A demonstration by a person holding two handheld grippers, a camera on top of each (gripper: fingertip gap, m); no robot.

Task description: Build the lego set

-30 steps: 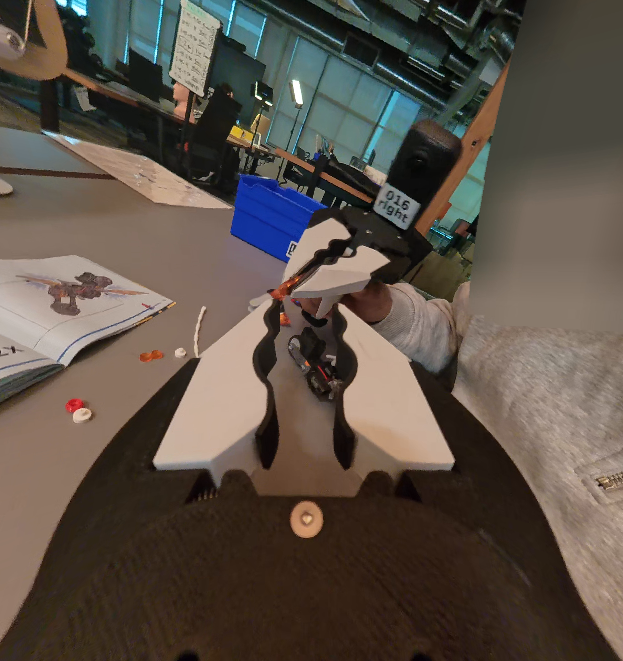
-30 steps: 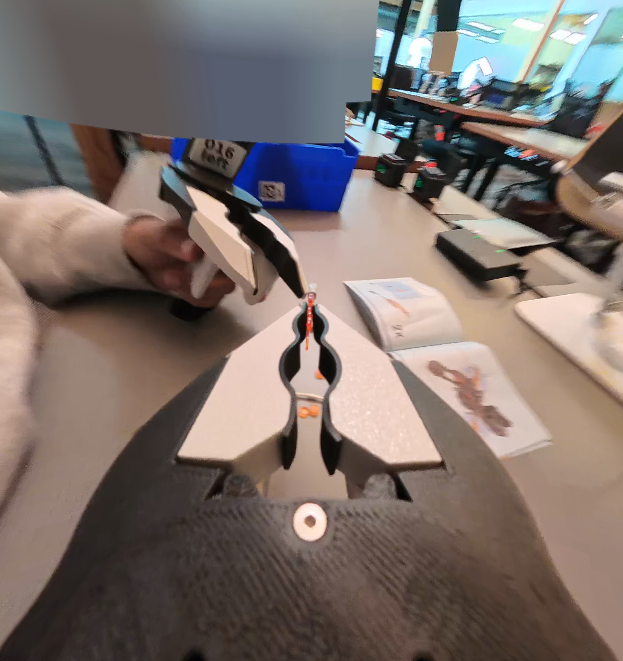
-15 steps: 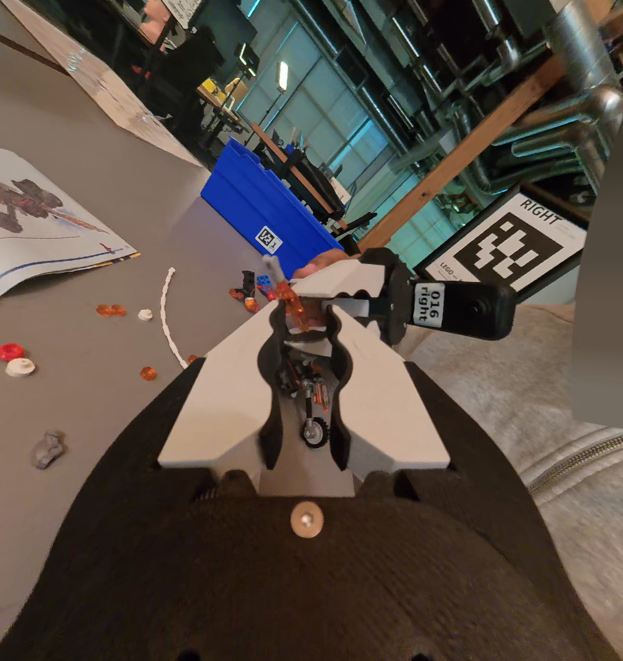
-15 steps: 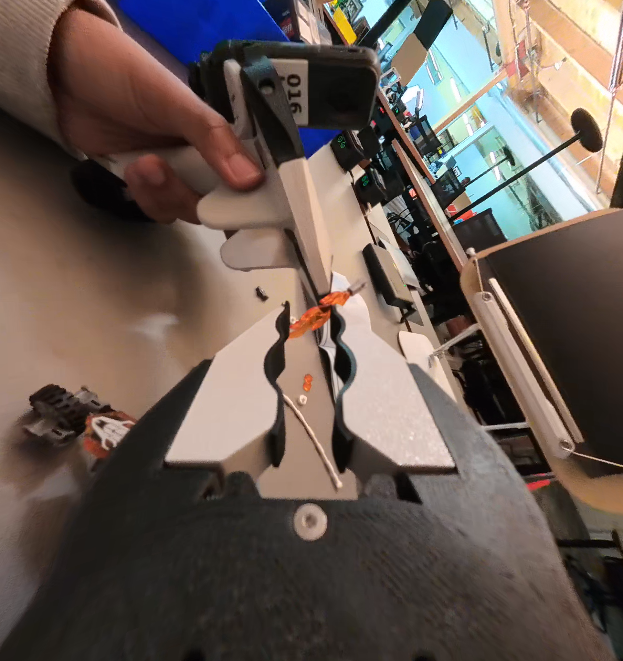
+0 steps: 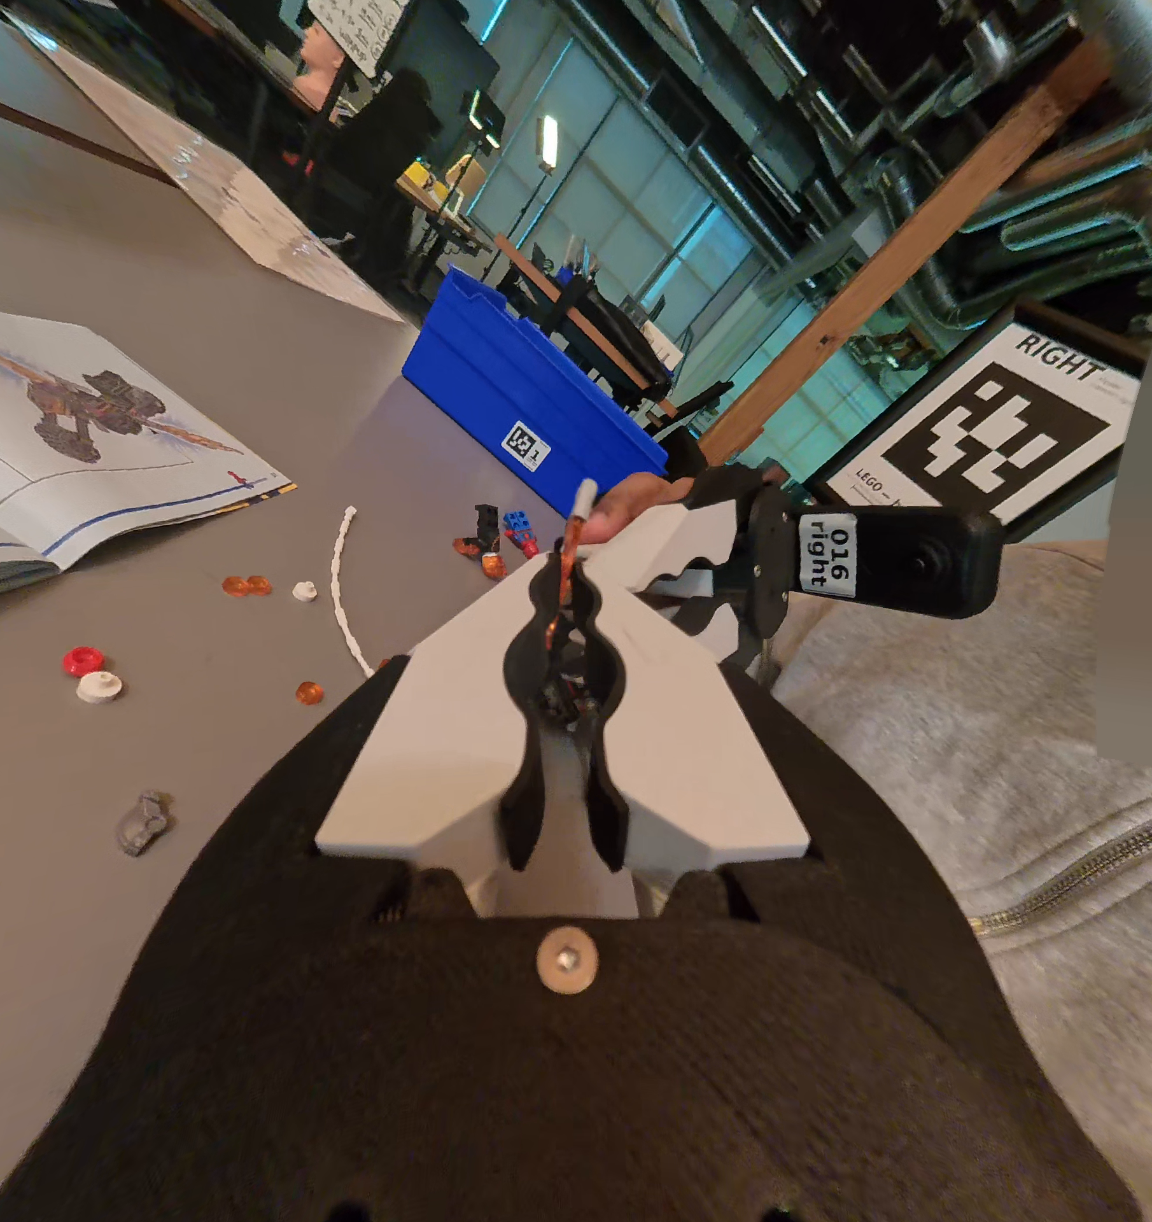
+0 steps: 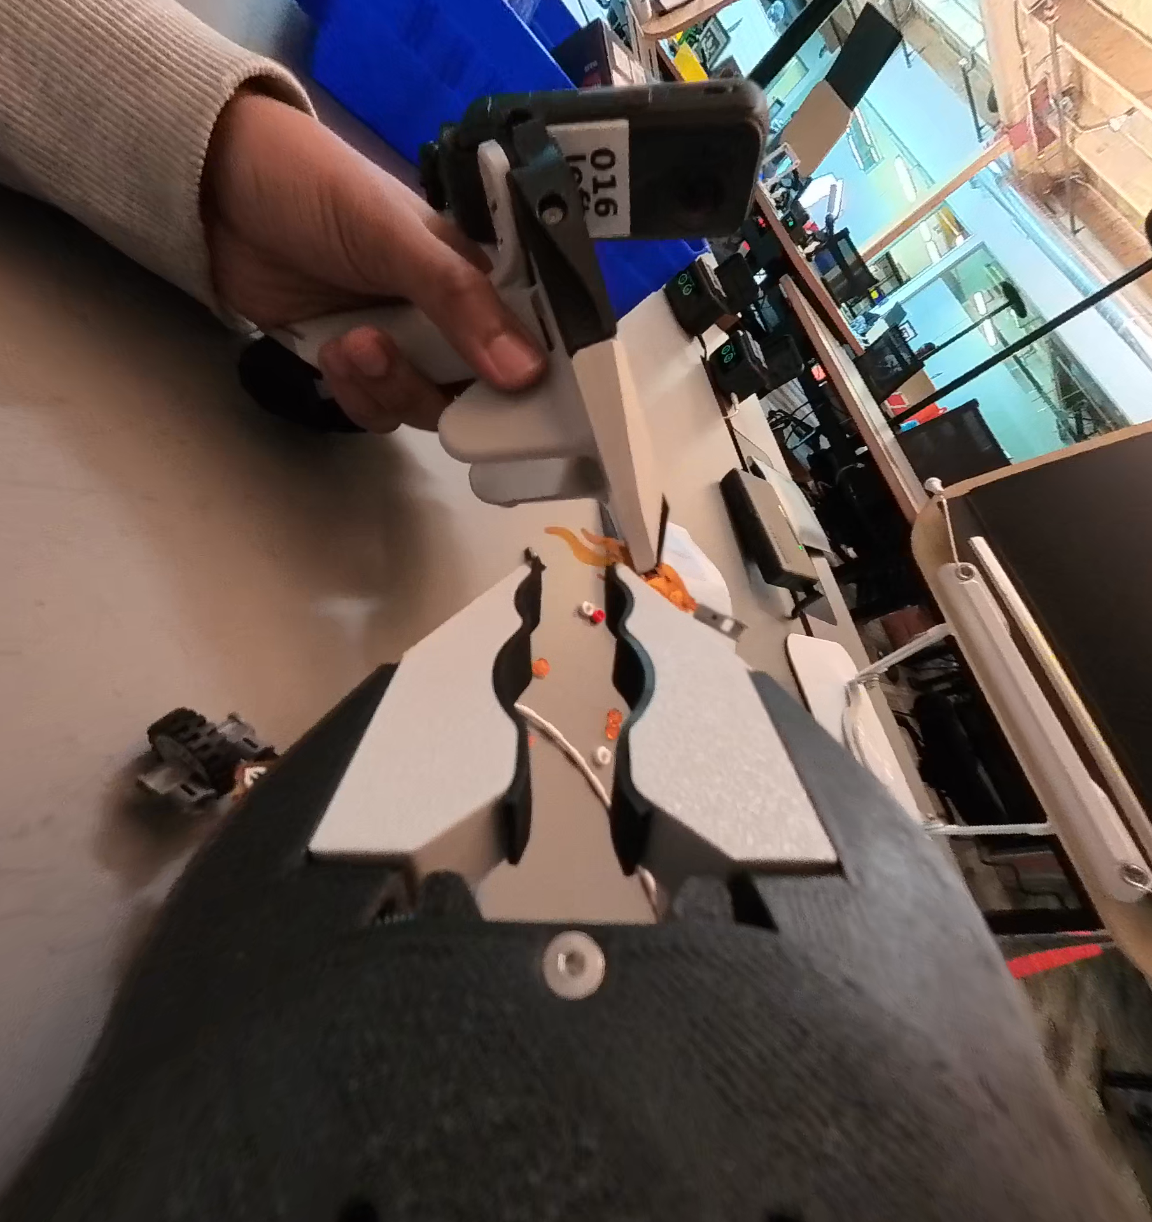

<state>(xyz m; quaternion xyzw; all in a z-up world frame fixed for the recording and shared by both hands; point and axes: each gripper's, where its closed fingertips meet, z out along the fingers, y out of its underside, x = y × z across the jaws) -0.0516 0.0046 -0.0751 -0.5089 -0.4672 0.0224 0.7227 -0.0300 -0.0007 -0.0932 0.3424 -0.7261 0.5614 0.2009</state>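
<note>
The left tool (image 5: 563, 562) is pinched on a slim orange flame piece with a grey tip (image 5: 576, 529), which stands up out of its closed tips. The right tool (image 6: 573, 572) now has its fingers spread with nothing between them; half a second ago the flame piece lay across its tips, so it has let go and the piece has passed to the left tool. In the right wrist view the piece hangs at the tip of the left tool, just beyond the right tool's far finger.

That handover suggests the left tool will carry the piece while the right is free to fetch or steady the model. The dark partly built lego model (image 6: 196, 760) lies on the worktop (image 6: 97, 562) to the left of the right tool, well apart from the flame piece and not held by anything.

Taking the blue bin (image 5: 527, 403) as landmark: just in front of it lie a few small dark, blue and orange parts (image 5: 500, 539). Farther out toward the camera are a white chain strip (image 5: 342, 582), two orange studs (image 5: 246, 585) and a small white stud (image 5: 304, 590). Beyond those, well left of the bin, are a red round piece (image 5: 83, 660), a white round piece (image 5: 99, 688) and the open instruction booklet (image 5: 97, 449). A grey lump (image 5: 142, 820) lies nearest the camera.
</note>
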